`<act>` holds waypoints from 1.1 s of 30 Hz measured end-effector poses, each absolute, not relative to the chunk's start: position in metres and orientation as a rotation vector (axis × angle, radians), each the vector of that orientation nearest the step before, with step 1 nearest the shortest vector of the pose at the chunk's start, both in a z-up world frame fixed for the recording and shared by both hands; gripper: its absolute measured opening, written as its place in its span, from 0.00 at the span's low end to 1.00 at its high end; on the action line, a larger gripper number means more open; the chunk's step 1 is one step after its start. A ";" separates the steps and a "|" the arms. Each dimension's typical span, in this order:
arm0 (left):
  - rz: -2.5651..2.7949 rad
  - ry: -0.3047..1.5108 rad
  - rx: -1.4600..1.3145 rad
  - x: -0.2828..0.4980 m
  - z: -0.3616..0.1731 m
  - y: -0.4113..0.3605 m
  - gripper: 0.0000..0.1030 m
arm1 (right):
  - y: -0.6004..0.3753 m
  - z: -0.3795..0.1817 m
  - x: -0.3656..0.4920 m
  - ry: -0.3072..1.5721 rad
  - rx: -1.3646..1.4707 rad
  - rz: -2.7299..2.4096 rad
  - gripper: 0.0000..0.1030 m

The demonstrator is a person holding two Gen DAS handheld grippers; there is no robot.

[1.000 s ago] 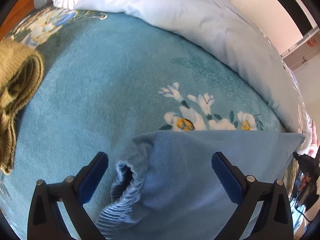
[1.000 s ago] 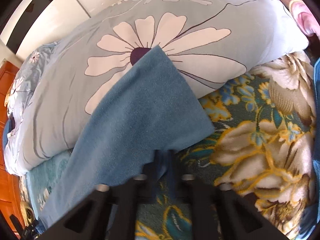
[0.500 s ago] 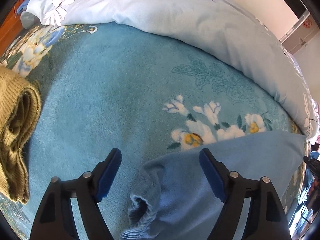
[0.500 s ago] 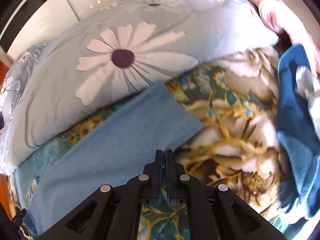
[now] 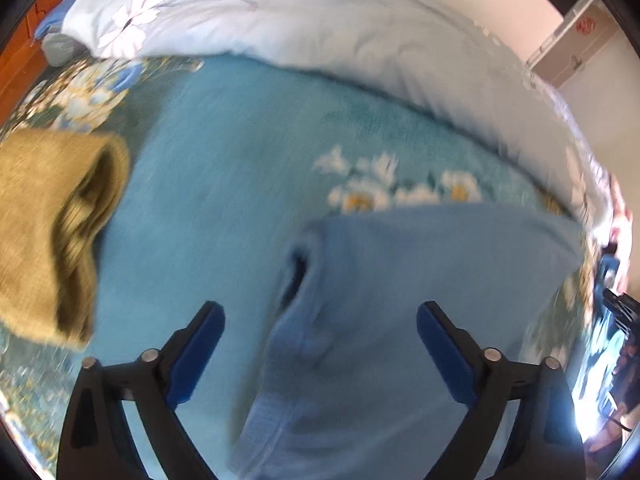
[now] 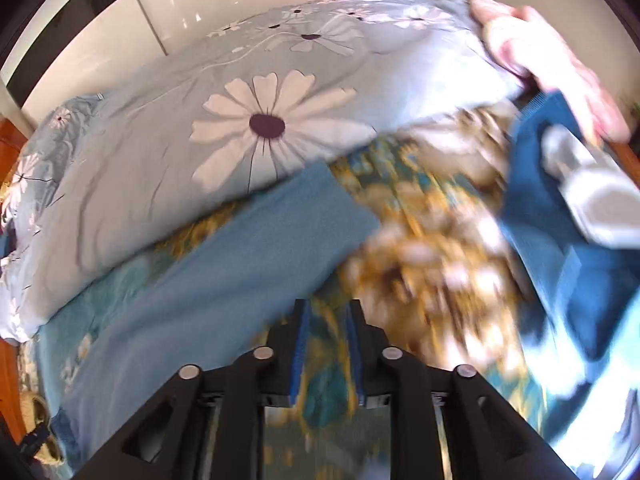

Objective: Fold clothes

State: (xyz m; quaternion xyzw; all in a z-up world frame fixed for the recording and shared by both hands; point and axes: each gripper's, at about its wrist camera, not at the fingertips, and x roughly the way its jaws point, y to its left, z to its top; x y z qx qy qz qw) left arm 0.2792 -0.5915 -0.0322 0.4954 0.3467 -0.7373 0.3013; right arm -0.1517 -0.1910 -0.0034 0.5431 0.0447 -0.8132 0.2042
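One light blue fleece garment (image 5: 400, 320) lies spread flat on the teal floral plush blanket (image 5: 224, 184) that covers the bed, its ribbed cuff and sleeve opening turned toward the left wrist camera. In the right wrist view the same garment (image 6: 224, 280) runs as a long folded strip from the lower left up to a squared corner just below the pale blue daisy-print duvet (image 6: 200, 128).

The left gripper (image 5: 320, 316) points steeply down over the garment with its blue-padded jaws spread wide; they have just been opening again after a brief narrowing. The cuff and sleeve sit in the gap between them, and neither pad presses on the cloth.

The right gripper (image 6: 326, 320) also tilts steeply downward, over the gold-and-brown flowered part of the blanket, just beside the strip's lower edge. Its jaws have just been parting from a closed state and now show a narrow gap with only blanket visible through it; nothing is gripped.

An olive-green knitted garment (image 5: 52, 232) lies bunched at the left of the left wrist view, well apart from the blue one. A dark blue garment (image 6: 560, 220) lies at the right of the right wrist view, with a bare hand (image 6: 540, 52) at its upper edge.
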 end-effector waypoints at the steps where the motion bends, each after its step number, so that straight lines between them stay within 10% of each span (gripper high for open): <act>1: -1.947 0.919 1.347 0.292 -0.037 -0.585 0.96 | -0.185 -0.001 -0.136 0.125 1.536 -2.261 0.27; 16: -1.905 0.997 1.506 0.362 -0.054 -0.540 0.96 | -0.130 -0.053 -0.023 -0.046 1.837 -2.182 0.19; 17: -1.915 1.001 1.503 0.363 -0.053 -0.540 0.96 | -0.131 -0.050 -0.024 -0.054 1.832 -2.187 0.02; 33: -2.014 0.974 1.554 0.360 -0.042 -0.531 0.96 | -0.080 0.071 0.012 -0.124 1.527 -2.444 0.02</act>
